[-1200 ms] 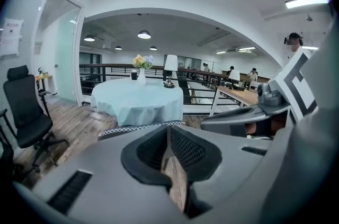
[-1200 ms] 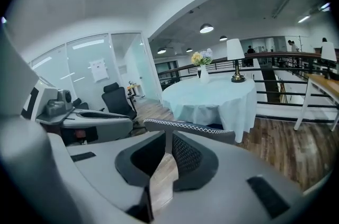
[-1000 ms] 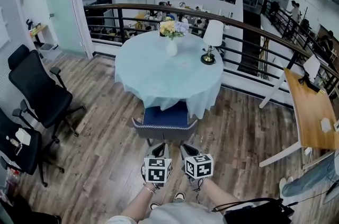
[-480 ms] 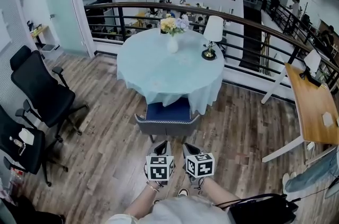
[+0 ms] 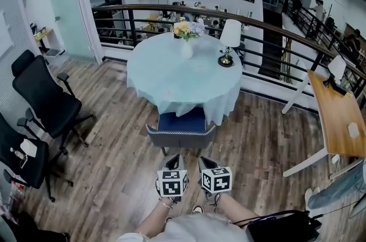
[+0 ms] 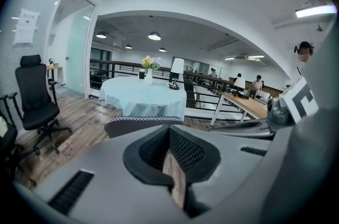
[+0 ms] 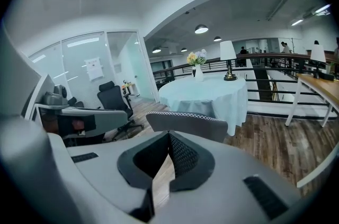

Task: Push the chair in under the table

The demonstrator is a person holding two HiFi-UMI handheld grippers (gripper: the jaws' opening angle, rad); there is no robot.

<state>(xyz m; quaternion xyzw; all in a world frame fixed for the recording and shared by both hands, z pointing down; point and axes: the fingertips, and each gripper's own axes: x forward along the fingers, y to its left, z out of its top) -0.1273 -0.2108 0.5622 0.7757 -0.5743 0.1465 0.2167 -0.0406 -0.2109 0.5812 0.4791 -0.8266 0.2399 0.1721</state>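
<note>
- The left gripper (image 5: 172, 162), with its jaws pressed together on nothing, is held low in front of the person, pointing toward the back of the chair (image 5: 182, 131) without touching it.
- The right gripper (image 5: 205, 162) sits just beside it, its jaws likewise closed and empty. The marker cubes of the two are near each other.
- In the left gripper view, the left gripper (image 6: 170, 129) shows its dark pads meeting, with only floor planks visible in the slit below them. The grey chair (image 6: 139, 123) back, edged with white stitching, stands beyond.
- The right gripper view shows the same: the right gripper (image 7: 169, 136) closed on nothing, with the chair (image 7: 186, 123) back ahead of it and the table behind that.
- The chair has a blue seat and a grey back. It stands at the near side of the round table (image 5: 171, 83), back toward the person, with the front of the seat tucked beneath the hanging edge of the pale blue cloth.
- On the tabletop, a white vase of flowers (image 5: 186, 40) stands at the far side, and a lamp (image 5: 228, 43) with a white shade stands to its right.
- Two black office chairs (image 5: 48, 100) stand on the wooden floor (image 5: 114, 166) at the left.
- A wooden desk (image 5: 338, 115) lies at the right edge.
- A dark railing (image 5: 274, 35) curves behind the table.
</note>
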